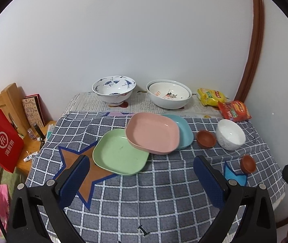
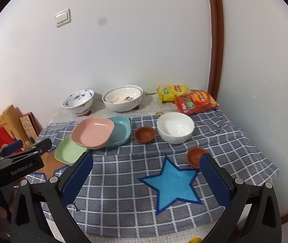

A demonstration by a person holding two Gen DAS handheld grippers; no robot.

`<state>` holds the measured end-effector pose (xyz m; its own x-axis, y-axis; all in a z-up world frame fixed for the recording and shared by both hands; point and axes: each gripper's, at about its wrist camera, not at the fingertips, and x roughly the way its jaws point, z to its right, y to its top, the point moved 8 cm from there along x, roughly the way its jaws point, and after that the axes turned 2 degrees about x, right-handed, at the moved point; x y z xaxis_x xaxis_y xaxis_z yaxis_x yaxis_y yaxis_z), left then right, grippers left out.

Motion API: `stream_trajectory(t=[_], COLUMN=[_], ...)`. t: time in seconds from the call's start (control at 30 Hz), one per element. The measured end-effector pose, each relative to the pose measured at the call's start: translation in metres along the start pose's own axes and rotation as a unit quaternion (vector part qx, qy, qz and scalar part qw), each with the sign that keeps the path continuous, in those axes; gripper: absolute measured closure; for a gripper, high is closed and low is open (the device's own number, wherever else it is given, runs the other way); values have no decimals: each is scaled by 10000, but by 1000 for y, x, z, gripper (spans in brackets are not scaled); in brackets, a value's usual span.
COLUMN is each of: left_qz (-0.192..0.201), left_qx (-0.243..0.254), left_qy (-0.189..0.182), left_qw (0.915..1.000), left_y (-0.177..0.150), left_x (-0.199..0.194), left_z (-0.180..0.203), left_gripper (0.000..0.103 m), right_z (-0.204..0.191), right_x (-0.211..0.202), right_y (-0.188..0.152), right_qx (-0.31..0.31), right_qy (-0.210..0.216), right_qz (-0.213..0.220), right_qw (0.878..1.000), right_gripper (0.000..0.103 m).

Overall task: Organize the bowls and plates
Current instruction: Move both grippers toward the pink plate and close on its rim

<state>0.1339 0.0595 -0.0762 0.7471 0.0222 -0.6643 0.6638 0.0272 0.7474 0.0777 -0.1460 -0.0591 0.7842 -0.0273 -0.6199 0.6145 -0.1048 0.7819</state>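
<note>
Soft even light (edges fisheye-warped).

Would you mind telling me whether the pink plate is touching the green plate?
Touching: in the left wrist view the pink plate lies tilted with its near edge resting on the green plate's far rim.

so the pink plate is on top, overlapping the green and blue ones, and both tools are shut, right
Not quite. The pink plate does sit on top, overlapping the green plate and blue plate, but each wrist view shows its own tool open: left tool, right tool, holding nothing.
</note>
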Motion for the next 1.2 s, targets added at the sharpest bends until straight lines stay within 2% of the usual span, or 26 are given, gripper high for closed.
stream_trajectory(t=[0.13,0.43,0.7,0.77,0.87,0.93,1.0,1.1,1.2], left_qz=[-114,-412,-545,-578,-655,-733,-789,-842,-905], left_qx=[-44,32,174,182,152,133,134,210,242], left_qy=[33,189,378,402,377,323,245,200,114], left_qw=[9999,9990,9976,9974,9970,9967,9965,9960,9955], left_y=[4,15,30,31,34,35,37,41,45], left_x=[22,71,111,120,137,148,157,172,187], left_z=[-12,-30,-43,-45,-49,-50,-50,-48,-45], left_gripper=[1,7,10,13,14,22,26,28,30], right_z=[-8,-27,-45,-51,-59,-66,-75,-83,-88], right_x=[16,73,119,132,152,163,178,197,213], right_y=[6,11,18,19,17,14,11,9,8], right_qx=[52,278,338,343,244,174,176,270,367], right_qy=[116,330,350,338,337,356,489,601,694], right_qz=[10,-475,-579,-621,-731,-793,-933,-1089,-1151], right_qw=[9999,9979,9971,9969,9965,9961,9943,9919,9903], right_gripper=[0,6,22,22,23,26,30,36,38])
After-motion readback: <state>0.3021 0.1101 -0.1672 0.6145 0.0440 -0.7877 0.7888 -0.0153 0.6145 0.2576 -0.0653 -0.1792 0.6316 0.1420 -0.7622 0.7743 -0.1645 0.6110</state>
